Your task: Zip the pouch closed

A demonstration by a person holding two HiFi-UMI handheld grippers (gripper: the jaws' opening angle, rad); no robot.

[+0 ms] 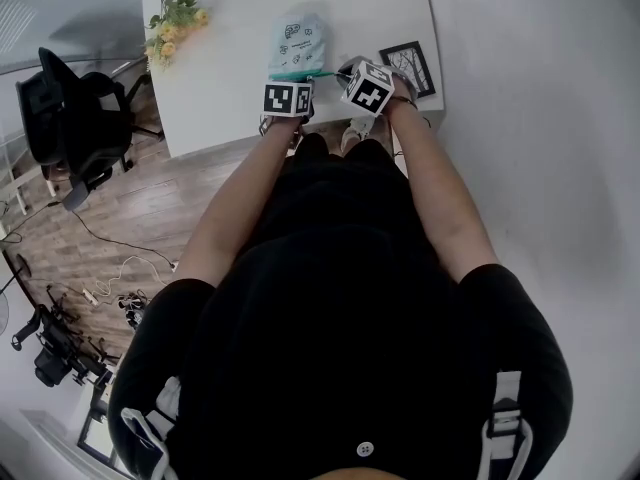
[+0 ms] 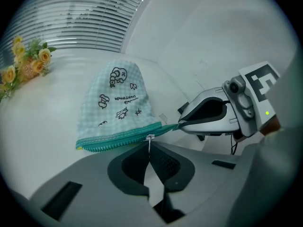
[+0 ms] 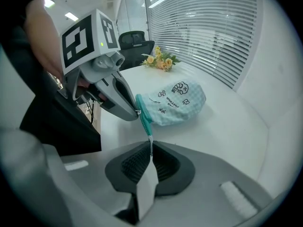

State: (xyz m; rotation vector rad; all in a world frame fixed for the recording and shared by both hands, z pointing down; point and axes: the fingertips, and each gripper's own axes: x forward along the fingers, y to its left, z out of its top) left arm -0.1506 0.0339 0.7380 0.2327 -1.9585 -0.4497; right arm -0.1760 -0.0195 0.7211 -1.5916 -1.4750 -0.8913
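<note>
White table (image 1: 230, 78) top centre. Wood floor (image 1: 130, 203) left, black office chair (image 1: 70, 118) upper left, cables (image 1: 125, 266) on the floor. Window blinds (image 3: 208, 32) upper right, ceiling lights (image 3: 71, 16) on.

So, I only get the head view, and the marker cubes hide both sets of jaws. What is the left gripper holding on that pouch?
Observer: The left gripper view shows the left gripper shut on the thin zipper pull, partway along the pouch's teal zipper.
Visitor: And the right one?
Observer: In its own view, the right gripper is shut on the zipper's end, which runs taut into its jaws.
</note>
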